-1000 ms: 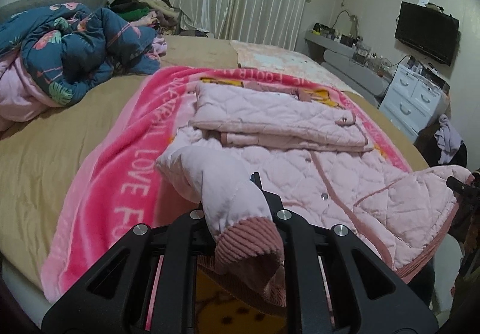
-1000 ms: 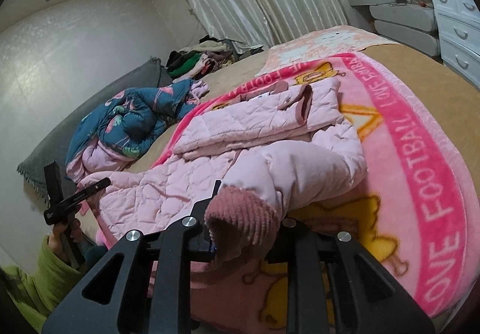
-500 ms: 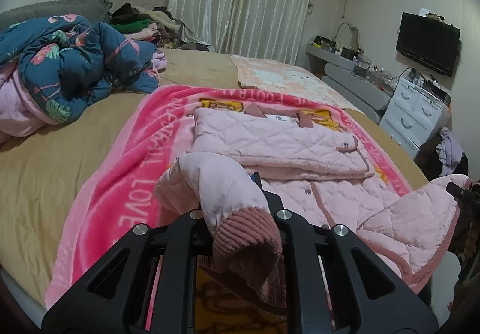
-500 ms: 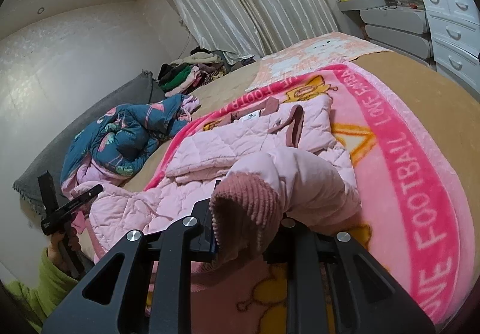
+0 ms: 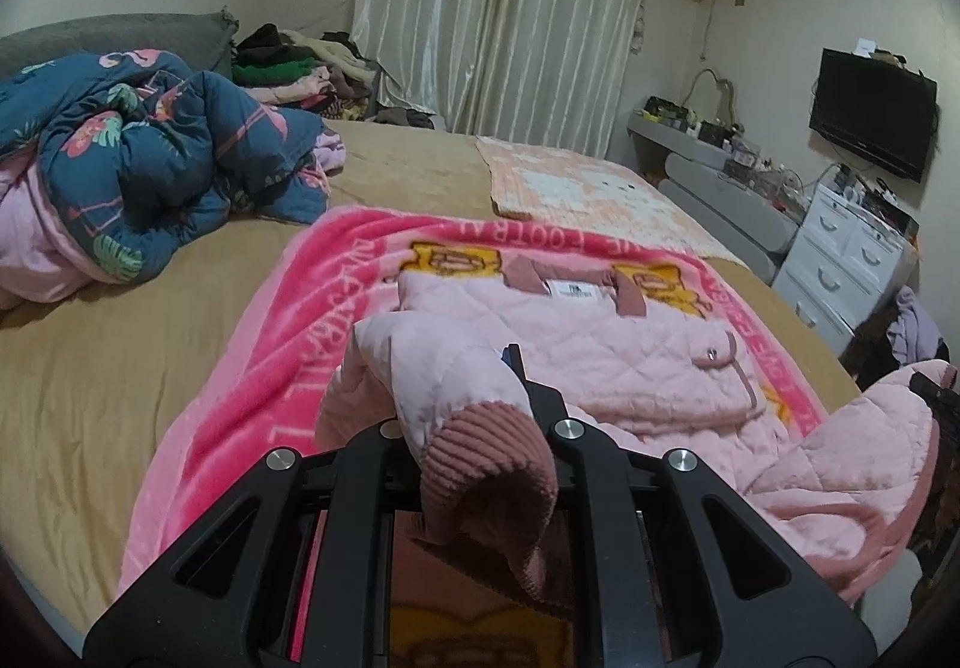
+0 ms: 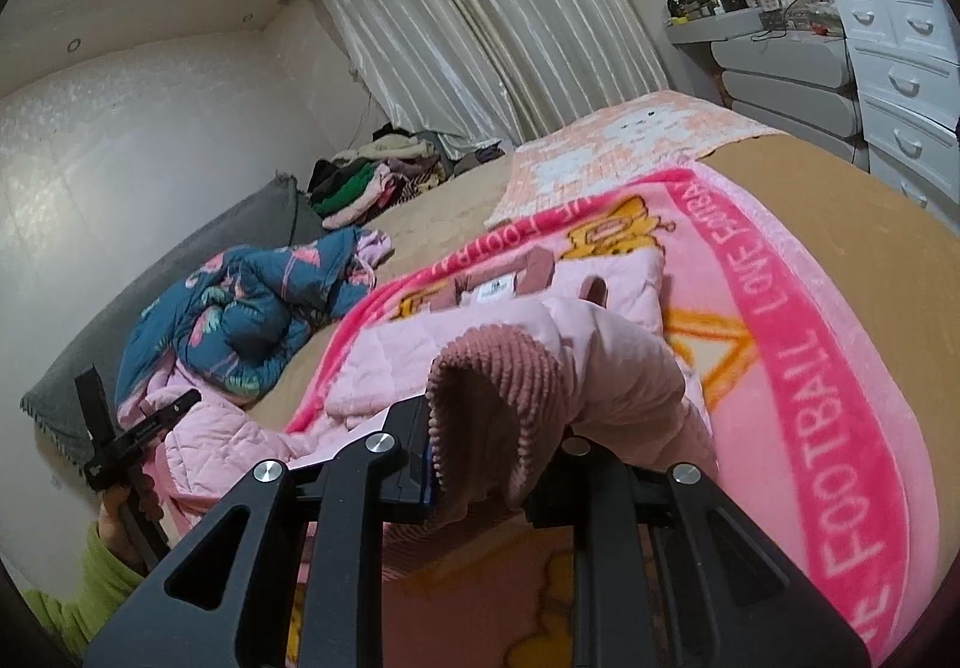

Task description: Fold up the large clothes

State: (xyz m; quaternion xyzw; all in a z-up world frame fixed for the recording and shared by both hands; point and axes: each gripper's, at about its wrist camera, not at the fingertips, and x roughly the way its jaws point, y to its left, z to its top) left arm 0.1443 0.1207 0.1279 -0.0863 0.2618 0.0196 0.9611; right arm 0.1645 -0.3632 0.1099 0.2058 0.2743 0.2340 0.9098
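Jacket half folded on the bed

Each gripper, left gripper [image 5: 474,428] and right gripper [image 6: 492,428], was clamped on a ribbed cuff of the pink quilted jacket [image 5: 600,344], which lay on the pink blanket [image 5: 288,332]; sleeves remained to be laid across.

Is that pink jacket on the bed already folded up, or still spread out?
Partly folded. The pink jacket has one half lying doubled over itself on the blanket, while each hand-held gripper holds a ribbed cuff lifted above it.
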